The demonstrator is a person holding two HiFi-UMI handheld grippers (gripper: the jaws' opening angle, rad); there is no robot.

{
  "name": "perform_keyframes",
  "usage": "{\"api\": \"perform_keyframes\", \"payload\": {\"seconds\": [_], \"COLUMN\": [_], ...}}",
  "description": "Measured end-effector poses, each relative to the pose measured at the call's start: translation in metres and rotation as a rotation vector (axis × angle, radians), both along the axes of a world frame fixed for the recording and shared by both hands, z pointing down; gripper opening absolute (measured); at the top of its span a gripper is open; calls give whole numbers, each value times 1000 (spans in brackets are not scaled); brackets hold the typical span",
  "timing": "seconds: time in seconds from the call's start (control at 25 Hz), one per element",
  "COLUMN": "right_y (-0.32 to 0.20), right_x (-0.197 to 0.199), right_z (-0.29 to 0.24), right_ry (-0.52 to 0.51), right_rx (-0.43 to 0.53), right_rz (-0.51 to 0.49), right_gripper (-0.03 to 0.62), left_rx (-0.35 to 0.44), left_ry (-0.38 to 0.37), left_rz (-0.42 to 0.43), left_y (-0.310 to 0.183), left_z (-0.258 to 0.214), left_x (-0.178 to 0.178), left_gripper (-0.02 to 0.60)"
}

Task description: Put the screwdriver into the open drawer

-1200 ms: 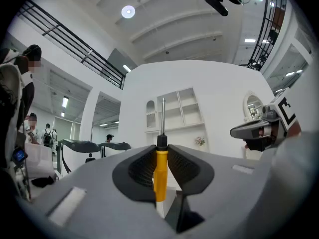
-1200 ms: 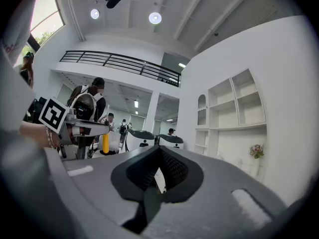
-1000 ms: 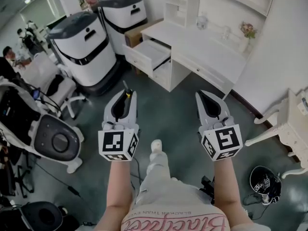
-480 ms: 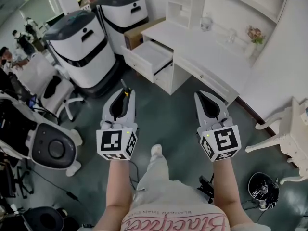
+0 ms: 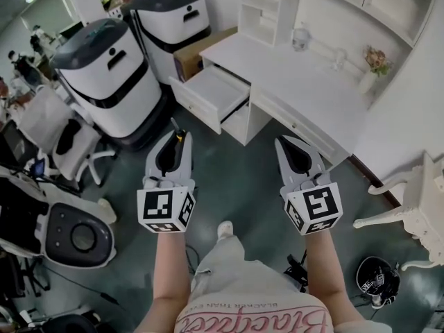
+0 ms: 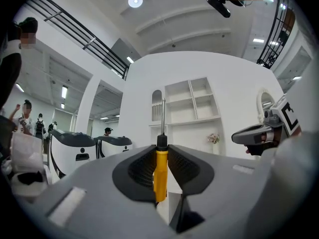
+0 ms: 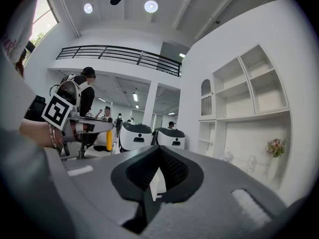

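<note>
The screwdriver (image 5: pixel 179 137) has a yellow handle, a black collar and a thin metal shaft that sticks out past the jaw tips. My left gripper (image 5: pixel 175 133) is shut on its handle, and in the left gripper view the screwdriver (image 6: pixel 160 171) stands upright in my left gripper (image 6: pixel 160 146). The open drawer (image 5: pixel 211 92) juts out of the white desk (image 5: pixel 298 82), ahead of both grippers and some way off. My right gripper (image 5: pixel 286 140) is held level beside the left one, its jaws shut and nothing in them. The right gripper (image 7: pixel 158 149) shows its tips meeting.
Two large white and black machines (image 5: pixel 104 68) (image 5: pixel 170 16) stand left of the desk, with a cardboard box (image 5: pixel 198 50) between. An office chair (image 5: pixel 66 134) and a round-faced device (image 5: pixel 73 231) are at the left. A white chair (image 5: pixel 409 203) and a helmet (image 5: pixel 378 276) are at the right.
Both grippers have advanced together across the floor toward the desk, and the open drawer now lies closer ahead of them. The grip on the screwdriver is unchanged.
</note>
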State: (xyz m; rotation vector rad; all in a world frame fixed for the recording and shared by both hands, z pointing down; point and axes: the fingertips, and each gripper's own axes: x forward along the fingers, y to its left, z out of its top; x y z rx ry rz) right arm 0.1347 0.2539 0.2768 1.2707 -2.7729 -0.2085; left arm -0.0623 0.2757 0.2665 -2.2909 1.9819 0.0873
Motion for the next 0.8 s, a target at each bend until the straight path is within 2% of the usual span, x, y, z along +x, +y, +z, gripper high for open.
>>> {"api": "perform_keyframes", "payload": {"seconds": [0.48, 0.8], "right_y": [-104, -141], "right_x": [-51, -75], "right_z": [0, 4], "right_ry": [-5, -4], "right_rx": [-31, -45], "right_rz": [24, 35], "right_gripper": [2, 2], "left_rx": [-13, -17], "left_ry": [1, 6], "left_rz": [38, 47], "left_y": [-108, -146], "left_z": [-3, -1], "left_x": [-49, -74], "left_gripper": [92, 92]}}
